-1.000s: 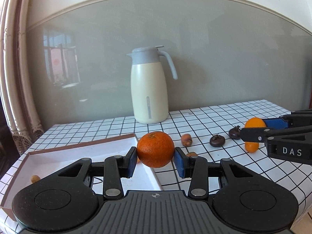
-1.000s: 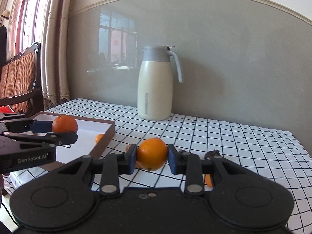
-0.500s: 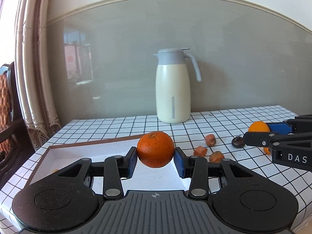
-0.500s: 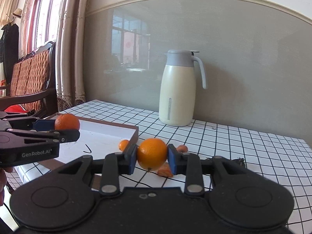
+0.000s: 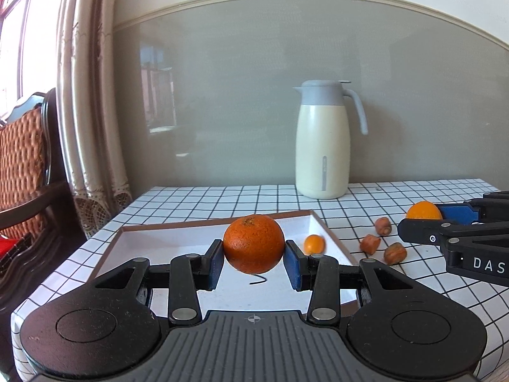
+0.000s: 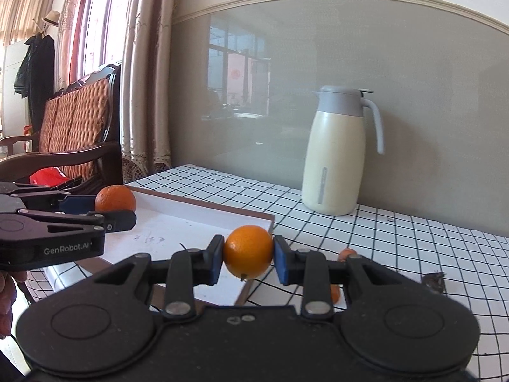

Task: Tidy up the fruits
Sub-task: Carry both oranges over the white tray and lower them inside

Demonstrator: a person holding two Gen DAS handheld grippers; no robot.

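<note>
My left gripper [image 5: 253,259] is shut on a dark orange tangerine [image 5: 253,243], held in the air above the white shallow tray [image 5: 178,242] with a brown rim. My right gripper [image 6: 248,261] is shut on a lighter orange [image 6: 248,252], hanging over the tray's right front corner [image 6: 254,281]. Each gripper shows in the other's view: the right one [image 5: 426,219] at the right edge with its orange [image 5: 423,210], the left one [image 6: 116,210] at the left with its tangerine [image 6: 115,198]. A small orange fruit [image 5: 313,244] lies inside the tray.
A cream jug with a grey lid [image 5: 323,140] stands at the back of the checked tablecloth [image 5: 222,197]. Three small reddish-brown fruits [image 5: 370,244] lie on the cloth right of the tray. A dark fruit [image 6: 433,280] lies further right. A wooden chair [image 6: 73,133] stands left of the table.
Both grippers have swung left with their fruits still gripped. The tray now lies under the left gripper and the jug has slid right in both views.
</note>
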